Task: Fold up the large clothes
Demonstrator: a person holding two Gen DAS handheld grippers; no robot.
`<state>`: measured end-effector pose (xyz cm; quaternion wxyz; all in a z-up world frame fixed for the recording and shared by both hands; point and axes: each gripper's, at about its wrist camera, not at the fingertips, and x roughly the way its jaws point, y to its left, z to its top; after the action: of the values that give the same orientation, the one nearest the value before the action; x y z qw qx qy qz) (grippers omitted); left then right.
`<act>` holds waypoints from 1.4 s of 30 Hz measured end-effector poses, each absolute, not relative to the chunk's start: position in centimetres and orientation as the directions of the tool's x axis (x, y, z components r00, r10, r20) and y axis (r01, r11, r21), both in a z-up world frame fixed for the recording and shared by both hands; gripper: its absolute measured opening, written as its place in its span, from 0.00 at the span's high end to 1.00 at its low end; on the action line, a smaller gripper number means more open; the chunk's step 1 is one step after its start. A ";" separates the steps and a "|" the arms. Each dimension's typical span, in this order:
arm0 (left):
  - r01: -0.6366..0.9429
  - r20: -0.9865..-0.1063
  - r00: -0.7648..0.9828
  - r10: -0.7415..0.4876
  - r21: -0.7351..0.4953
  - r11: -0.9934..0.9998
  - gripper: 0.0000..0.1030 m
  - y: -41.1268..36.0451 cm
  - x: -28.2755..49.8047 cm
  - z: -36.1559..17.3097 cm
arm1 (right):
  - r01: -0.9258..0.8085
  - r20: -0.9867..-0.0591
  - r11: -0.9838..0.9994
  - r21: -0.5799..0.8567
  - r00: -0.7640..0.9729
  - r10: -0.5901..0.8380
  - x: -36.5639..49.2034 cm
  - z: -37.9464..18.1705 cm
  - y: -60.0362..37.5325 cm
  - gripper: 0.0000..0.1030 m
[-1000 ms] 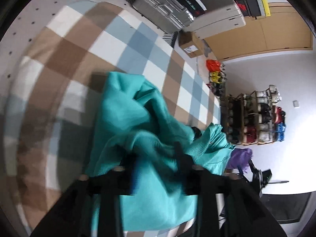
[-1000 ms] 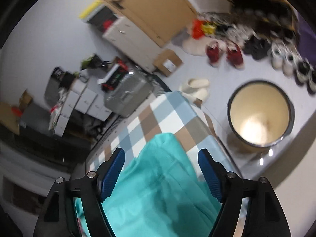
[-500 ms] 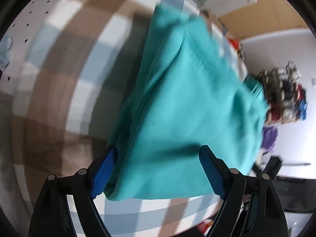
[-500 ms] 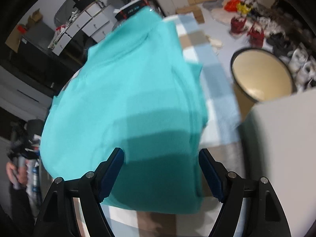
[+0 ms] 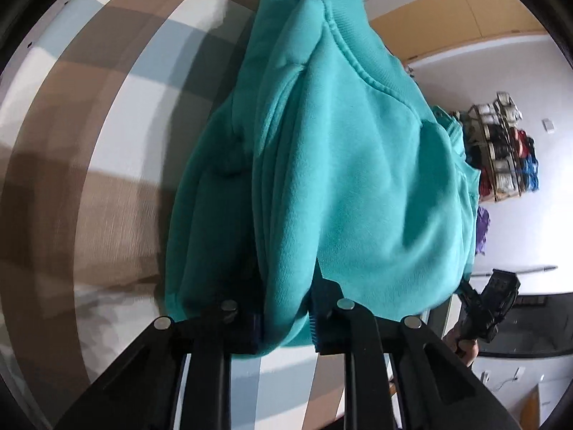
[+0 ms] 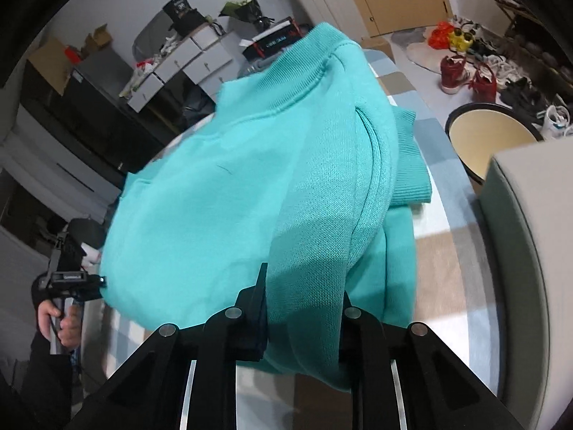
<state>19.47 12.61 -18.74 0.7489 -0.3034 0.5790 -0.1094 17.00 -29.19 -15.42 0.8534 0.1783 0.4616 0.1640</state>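
A teal sweatshirt [image 5: 358, 165], folded into a thick bundle, lies on a checked brown, blue and white cloth [image 5: 107, 114]. My left gripper [image 5: 286, 322] is closing on the near edge of the bundle, and a bunched fold of fabric is pinched between its pads. In the right wrist view the same sweatshirt [image 6: 232, 186] shows its ribbed collar at the top and a ribbed cuff [image 6: 412, 165] at the right. My right gripper [image 6: 302, 322] is closing too, its pads squeezing a thick fold of the near edge.
A round bin with a cream inside [image 6: 490, 136] stands on the floor past the checked cloth. A grey padded edge [image 6: 519, 243] is close on the right. Shoes and a shoe rack [image 5: 501, 150] line the wall. A person's hand [image 6: 61, 326] holds the other gripper's handle.
Both grippers have come down to the sweatshirt's near edge and gone from wide open to clamped on the fabric. The sweatshirt now fills more of both views.
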 end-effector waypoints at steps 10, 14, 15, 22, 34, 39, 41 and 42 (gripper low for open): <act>-0.080 -0.767 0.249 -0.591 -0.624 0.777 0.88 15.0 9.8 -16.6 | -0.120 -0.716 0.828 0.548 0.445 0.539 6.4 -15.9 -31.5 0.80; -0.107 -0.785 0.245 -0.569 -0.605 0.789 0.82 15.9 7.8 -16.4 | -0.151 -0.768 0.886 0.438 0.448 0.457 3.4 -16.4 -31.3 0.70; -0.149 -0.800 0.243 -0.549 -0.590 0.794 0.80 16.3 7.7 -16.2 | -0.200 -0.783 0.930 0.309 0.501 0.368 2.5 -15.8 -30.3 0.67; -0.032 -0.800 0.468 -0.377 -0.441 0.897 0.35 16.0 7.1 -6.9 | -0.135 -0.718 0.981 0.141 0.668 0.195 -0.1 -11.0 -27.8 0.62; 0.322 -0.923 0.335 -0.191 -0.079 0.943 0.19 2.5 17.2 -8.1 | 0.031 -0.362 0.904 0.426 0.922 0.139 -4.7 -8.6 -30.0 0.13; 0.404 -0.947 0.279 -0.158 -0.033 0.914 0.19 -1.2 19.9 -11.2 | -0.361 -0.106 0.763 0.536 0.868 0.485 -8.7 -8.3 -26.1 0.00; 0.435 -0.953 0.257 -0.161 -0.035 0.900 0.19 -2.5 21.1 -11.9 | -0.440 -0.098 0.724 0.532 0.817 0.569 -8.5 -9.2 -24.0 0.00; 0.451 -0.958 0.216 -0.189 -0.074 0.890 0.19 -2.8 22.0 -12.7 | -0.463 -0.144 0.725 0.510 0.785 0.602 -8.3 -9.3 -22.7 0.00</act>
<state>22.03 -2.77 -12.67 0.7720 0.1107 0.5906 -0.2072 -8.26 -22.74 -9.27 0.9163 0.2304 0.1515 0.2905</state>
